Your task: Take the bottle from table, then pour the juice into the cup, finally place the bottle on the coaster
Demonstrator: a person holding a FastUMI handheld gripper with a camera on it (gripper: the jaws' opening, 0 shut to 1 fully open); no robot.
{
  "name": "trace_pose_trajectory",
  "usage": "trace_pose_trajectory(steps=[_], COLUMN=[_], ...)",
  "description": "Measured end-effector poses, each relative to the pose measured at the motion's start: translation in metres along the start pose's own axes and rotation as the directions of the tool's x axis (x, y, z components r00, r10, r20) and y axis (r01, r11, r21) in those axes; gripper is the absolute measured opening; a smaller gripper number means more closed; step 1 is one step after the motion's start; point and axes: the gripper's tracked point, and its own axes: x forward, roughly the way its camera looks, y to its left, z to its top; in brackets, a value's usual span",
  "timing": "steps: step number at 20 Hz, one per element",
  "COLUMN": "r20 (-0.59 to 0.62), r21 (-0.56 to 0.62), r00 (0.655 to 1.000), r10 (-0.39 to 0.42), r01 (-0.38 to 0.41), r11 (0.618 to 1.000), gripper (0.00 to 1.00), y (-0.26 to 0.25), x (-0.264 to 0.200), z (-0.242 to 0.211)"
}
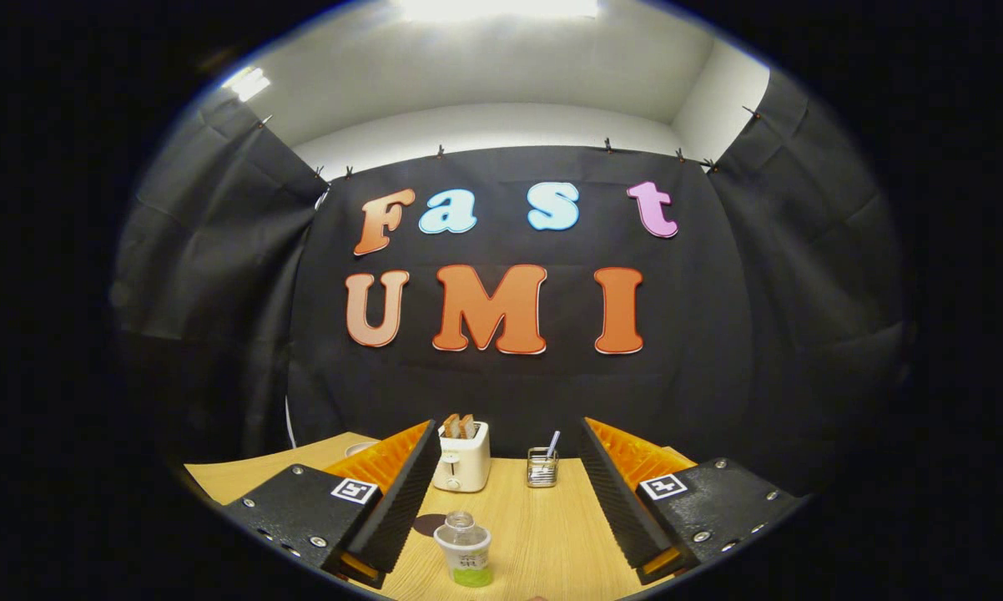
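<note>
Bottle (463, 548) stands upright on the tabletop (543, 534), between the fingers of the hand-held gripper (510, 467), which are spread wide and touch nothing. At about ten o'clock from the bottle, just behind it, lies a dark round patch (427, 524), perhaps the coaster. Beyond the fingers, at twelve o'clock, a toaster (461, 457) holds bread beside a small wire holder (541, 467).

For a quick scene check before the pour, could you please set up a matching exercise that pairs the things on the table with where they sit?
Things:
1. bottle
2. toaster
3. wire holder
4. coaster

Places:
A. far end of the table, holding toast
B. between the open jaws, nearest
C. right of the toaster
D. just behind the bottle, to its left

Pairs: 1-B, 2-A, 3-C, 4-D
</note>
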Motion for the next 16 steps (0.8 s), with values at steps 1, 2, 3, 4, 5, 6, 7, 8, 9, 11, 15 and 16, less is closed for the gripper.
trace_pose_trajectory(steps=[1, 2, 3, 4, 5, 6, 7, 8, 9, 11, 15, 16], r20=[-0.006, -0.017, -0.032, -0.05, -0.059, -0.059, -0.069, -0.088, -0.108, -0.13, -0.15, -0.169], r21=[0.003, 0.006, 0.011, 0.015, 0.022, 0.03, 0.039, 0.047, 0.056, 0.058, 0.022, 0.021], r00=[1.0, 1.0, 0.999, 0.998, 0.997, 0.997, 0.996, 0.994, 0.991, 0.987, 0.983, 0.98], r10=[0.011, 0.017, 0.021, 0.028, 0.039, 0.047, 0.054, 0.062, 0.073, 0.095, 0.108, 0.108], r01=[-0.011, -0.017, -0.021, -0.027, -0.038, -0.046, -0.051, -0.058, -0.068, -0.088, -0.106, -0.106], r11=[1.0, 1.0, 1.0, 1.0, 0.999, 0.998, 0.998, 0.997, 0.996, 0.994, 0.994, 0.994], gripper=[0.98, 0.98, 0.98, 0.98, 0.98, 0.98, 0.98, 0.98, 0.98, 0.98, 0.98, 0.98], y=[0.004, 0.007, 0.01, 0.013, 0.016, 0.02, 0.02, 0.022, 0.024, 0.029, 0.033, 0.035], x=[0.001, 0.002, 0.003, 0.005, 0.004, 0.006, 0.009, 0.013, 0.013, 0.014, 0.022, 0.023], z=[-0.008, -0.02, -0.03, -0.043, -0.055, -0.063, -0.076, -0.091, -0.104, -0.126, -0.165, -0.178])
